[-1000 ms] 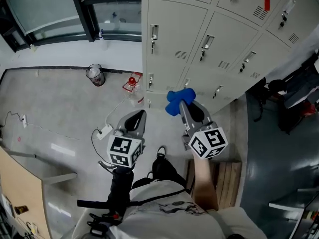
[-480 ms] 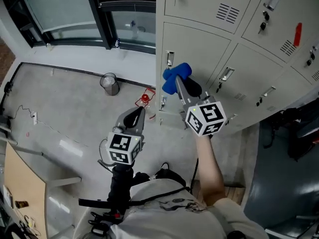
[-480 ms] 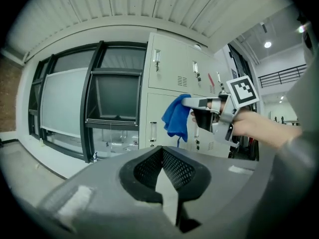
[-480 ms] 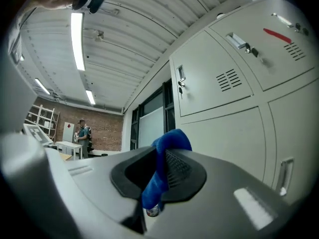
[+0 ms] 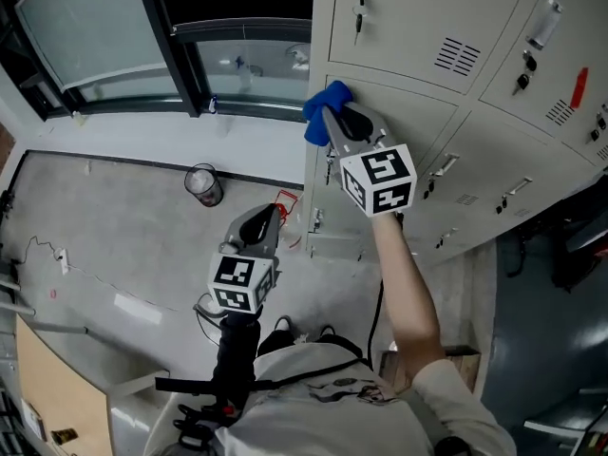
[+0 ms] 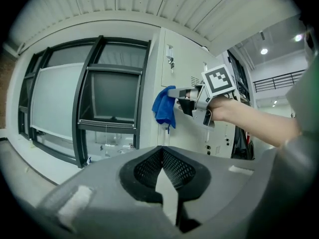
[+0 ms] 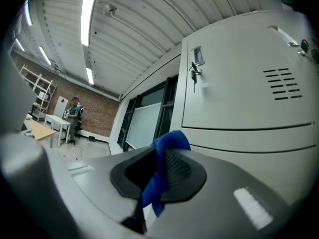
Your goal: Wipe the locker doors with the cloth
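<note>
The grey locker doors (image 5: pixel 418 27) fill the head view's upper right. A blue cloth (image 5: pixel 326 107) is bunched in my right gripper (image 5: pixel 331 120), which is shut on it and holds it against the left edge of a locker, at the seam between two doors. In the right gripper view the cloth (image 7: pixel 160 171) hangs between the pads, below a door (image 7: pixel 249 93) with a key and vents. My left gripper (image 5: pixel 259 224) hangs lower, over the floor, shut and holding nothing. Its own view shows the cloth (image 6: pixel 163 106) and the right gripper (image 6: pixel 175 91) at the lockers.
A dark-framed window wall (image 5: pixel 171 36) stands left of the lockers. On the floor below are a small bin (image 5: pixel 202 184), a red object (image 5: pixel 282 202) and a white cable (image 5: pixel 204 307). A distant person (image 7: pixel 75 111) stands by tables.
My right gripper has risen with the cloth from the low doors to a higher door's left edge, the arm now stretched out. The left gripper has stayed low.
</note>
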Demonstrator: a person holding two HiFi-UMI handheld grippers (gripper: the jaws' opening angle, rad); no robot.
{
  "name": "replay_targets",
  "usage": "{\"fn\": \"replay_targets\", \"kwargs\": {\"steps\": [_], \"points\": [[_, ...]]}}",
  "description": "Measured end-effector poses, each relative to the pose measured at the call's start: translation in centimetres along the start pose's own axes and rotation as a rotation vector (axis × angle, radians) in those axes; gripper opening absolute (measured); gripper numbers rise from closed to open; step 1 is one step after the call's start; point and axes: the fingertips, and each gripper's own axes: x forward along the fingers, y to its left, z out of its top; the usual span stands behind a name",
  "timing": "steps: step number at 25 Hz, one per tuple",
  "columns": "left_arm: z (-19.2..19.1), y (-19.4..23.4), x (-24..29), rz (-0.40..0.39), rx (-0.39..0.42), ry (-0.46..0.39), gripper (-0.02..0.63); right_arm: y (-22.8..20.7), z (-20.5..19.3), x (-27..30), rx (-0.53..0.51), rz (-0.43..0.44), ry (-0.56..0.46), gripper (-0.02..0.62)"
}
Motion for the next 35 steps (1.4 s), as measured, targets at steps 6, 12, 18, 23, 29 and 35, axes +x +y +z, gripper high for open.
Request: {"fn": "replay_targets", "kwargs": {"steps": [6,12,18,23,29,35], "points": [[-0.1,2.7,1.4,-0.047,-0.01,0.013,0.0,-2.1,-0.9,3.1,-0.019,-0.078,0.048,0.037],[-0.3,2.9,2.9,-0.079,-0.013,0.018,0.0,-5.1,-1.5,1.0,-0.064,-0.163,0.076,0.037],[0.6,1.7,3.8,-0.099,0.005,0.009,0.0,-9.0,-2.1,-2.9,-0.121,-0.249,0.114,0.037],[0.9,1.0,4.2,-0.104,0.015,0.003,0.0,-13.5,-2.8,-7.2,-0.138,-0.338,0.142,0.037],[1.8,0.9,4.1,-0.104,0.024,-0.015,0.0,-18.6,-3.6,-12.3,-0.127,-0.459,0.177,0.037],[2.5,0.7,4.0,-0.112,0.022,-0.035,0.0,-19.5,-3.6,-13.6,-0.09,-0.467,0.131,0.037]]}}
